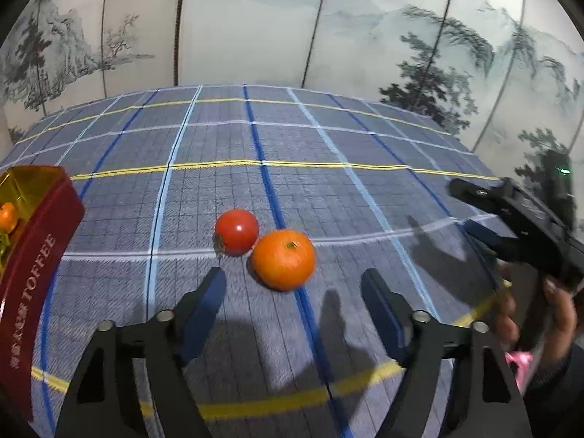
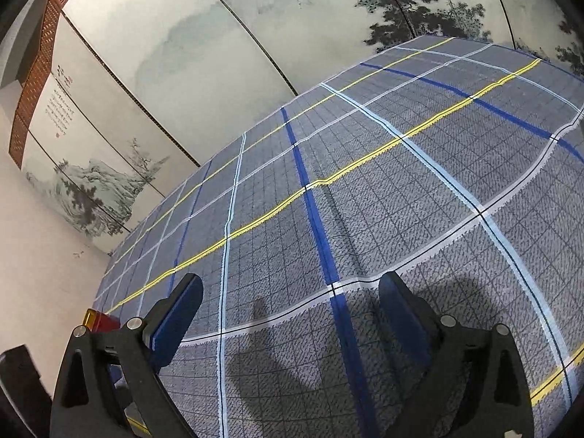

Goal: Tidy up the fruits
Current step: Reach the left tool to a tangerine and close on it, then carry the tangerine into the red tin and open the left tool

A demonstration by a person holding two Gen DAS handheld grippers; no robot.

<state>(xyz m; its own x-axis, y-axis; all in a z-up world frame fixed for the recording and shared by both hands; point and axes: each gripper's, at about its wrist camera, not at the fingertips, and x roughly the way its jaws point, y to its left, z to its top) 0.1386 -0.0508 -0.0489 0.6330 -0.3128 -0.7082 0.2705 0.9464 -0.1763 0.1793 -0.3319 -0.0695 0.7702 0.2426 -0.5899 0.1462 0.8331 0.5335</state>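
Fruit first, in your left wrist view: an orange [image 1: 284, 259] and a tomato [image 1: 236, 231] sit touching on the checked cloth [image 1: 328, 138], tomato to the left and slightly farther, orange nearer and right. Your left gripper [image 1: 294, 288] hangs just short of them with its jaws apart and nothing between the pads; the orange lies just beyond the gap, a little left of its middle. At the left edge stands a red tin [image 1: 34, 255] marked TOFFEE, gold inside, with an orange fruit [image 1: 8, 216] and something green in it, too cropped to name. At the right edge you see your right gripper [image 1: 474, 211] from the side, above the cloth, held by a hand [image 1: 529, 314], well apart from the fruit.

Now your right wrist view: the right gripper [image 2: 292, 294] has its jaws spread wide over bare cloth [image 2: 365, 182], holding nothing. A corner of the tin [image 2: 100, 319] shows behind the left finger. Painted screen panels [image 2: 182, 54] stand along the far side.
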